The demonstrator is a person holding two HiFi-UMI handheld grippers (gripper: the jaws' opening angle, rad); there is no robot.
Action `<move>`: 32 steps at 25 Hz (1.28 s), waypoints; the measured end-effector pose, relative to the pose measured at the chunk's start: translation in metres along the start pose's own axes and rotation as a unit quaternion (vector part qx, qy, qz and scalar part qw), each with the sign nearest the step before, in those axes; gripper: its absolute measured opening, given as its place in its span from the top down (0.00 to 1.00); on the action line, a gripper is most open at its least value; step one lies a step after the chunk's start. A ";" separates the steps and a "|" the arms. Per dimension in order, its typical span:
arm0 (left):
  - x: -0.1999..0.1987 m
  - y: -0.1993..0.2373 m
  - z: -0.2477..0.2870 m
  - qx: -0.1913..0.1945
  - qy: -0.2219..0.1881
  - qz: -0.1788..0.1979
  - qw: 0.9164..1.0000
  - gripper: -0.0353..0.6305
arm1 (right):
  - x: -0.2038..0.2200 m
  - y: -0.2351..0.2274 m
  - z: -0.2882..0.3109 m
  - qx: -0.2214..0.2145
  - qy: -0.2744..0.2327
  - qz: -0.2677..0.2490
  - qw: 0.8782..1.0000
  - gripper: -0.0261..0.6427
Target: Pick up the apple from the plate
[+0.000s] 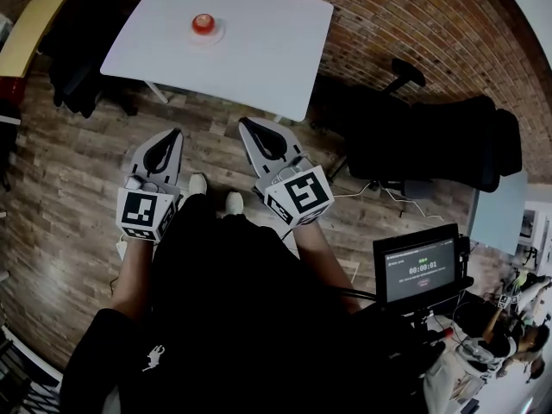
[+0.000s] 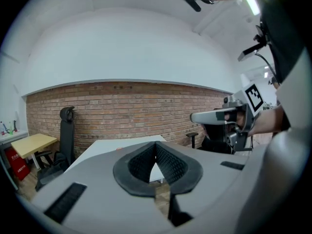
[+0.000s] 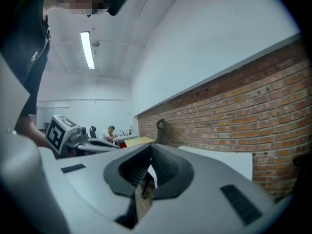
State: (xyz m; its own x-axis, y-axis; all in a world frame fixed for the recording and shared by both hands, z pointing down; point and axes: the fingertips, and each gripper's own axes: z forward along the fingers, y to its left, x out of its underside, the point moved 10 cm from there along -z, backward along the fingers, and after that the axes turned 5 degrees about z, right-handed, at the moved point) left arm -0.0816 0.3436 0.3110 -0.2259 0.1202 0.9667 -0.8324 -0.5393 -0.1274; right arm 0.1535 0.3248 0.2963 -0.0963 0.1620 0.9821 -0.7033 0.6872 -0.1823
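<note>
At the far left, a yellow-topped desk (image 1: 30, 24) was cut off by the picture's edge. To its right stood a white square table (image 1: 285, 50) with rounded corners. The round red apple (image 1: 203, 22) sat on a small white plate (image 1: 210, 34) on the table, left of its centre and away from every edge.

Open wooden plank floor (image 1: 69, 188) lay between the table's near edge and the two tools, which were well apart from the apple. The grey left gripper (image 1: 176, 133) had its jaws pressed together with nothing between them. Just beside it, the grey right gripper (image 1: 244, 123) was likewise closed and empty. Both pointed towards the table.

Further right, a black office chair (image 1: 431, 141) stood near the table's right corner, against a red brick wall (image 1: 388, 15). A dark monitor (image 1: 420, 264) stood lower right.

The person's dark clothing hid the floor beneath the grippers. In the gripper views, the apple was too small to make out clearly.
</note>
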 end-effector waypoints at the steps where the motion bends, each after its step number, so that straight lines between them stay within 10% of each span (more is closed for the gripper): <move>1: 0.000 0.001 -0.001 -0.004 0.000 0.000 1.000 0.94 | -0.001 0.001 0.001 -0.002 0.000 -0.001 1.000 0.96; 32: 0.000 0.104 0.074 0.036 -0.013 -0.006 0.999 0.94 | -0.019 -0.033 0.111 0.014 0.010 -0.014 1.000 0.96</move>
State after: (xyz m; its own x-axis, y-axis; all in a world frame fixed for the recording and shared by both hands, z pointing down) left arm -0.1308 0.2258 0.3145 -0.2011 0.1058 0.9738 -0.7965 -0.5964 -0.0997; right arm 0.1008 0.2204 0.2893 -0.0611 0.1572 0.9857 -0.7251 0.6716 -0.1521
